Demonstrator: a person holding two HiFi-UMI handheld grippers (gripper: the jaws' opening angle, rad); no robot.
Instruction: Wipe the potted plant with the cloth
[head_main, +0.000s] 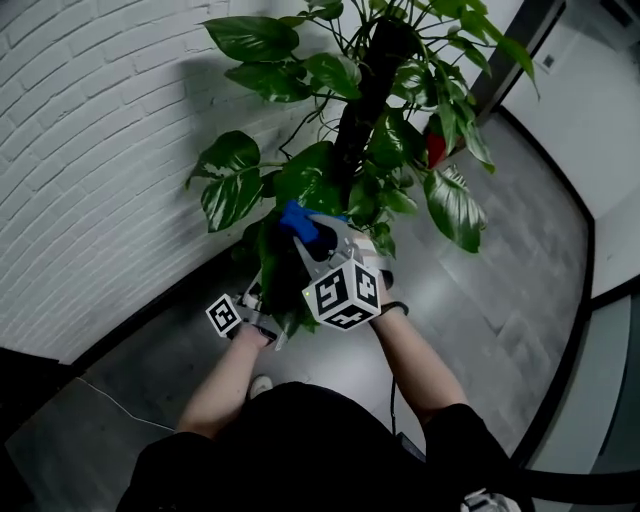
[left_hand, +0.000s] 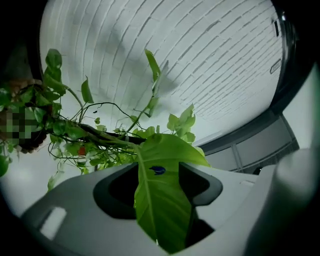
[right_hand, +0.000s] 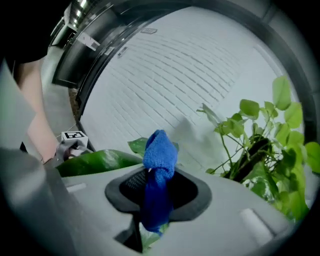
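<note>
The potted plant (head_main: 360, 110) has broad green leaves around a dark central pole (head_main: 365, 80). My right gripper (head_main: 312, 238) is shut on a blue cloth (head_main: 298, 221), whose bunched end pokes out toward the lower leaves. In the right gripper view the cloth (right_hand: 159, 175) stands up between the jaws of that gripper (right_hand: 159, 192). My left gripper (left_hand: 157, 187) is open, with one large green leaf (left_hand: 162, 200) lying loose between its wide jaws and a gap on each side. In the head view, foliage hides the left jaws and only the marker cube (head_main: 224, 314) shows.
A white brick wall (head_main: 90, 150) stands close behind and left of the plant, with a black skirting strip (head_main: 150, 315) at its foot. Grey floor (head_main: 510, 250) spreads to the right up to a dark curved frame (head_main: 585, 300). A shoe (head_main: 262, 384) shows below the grippers.
</note>
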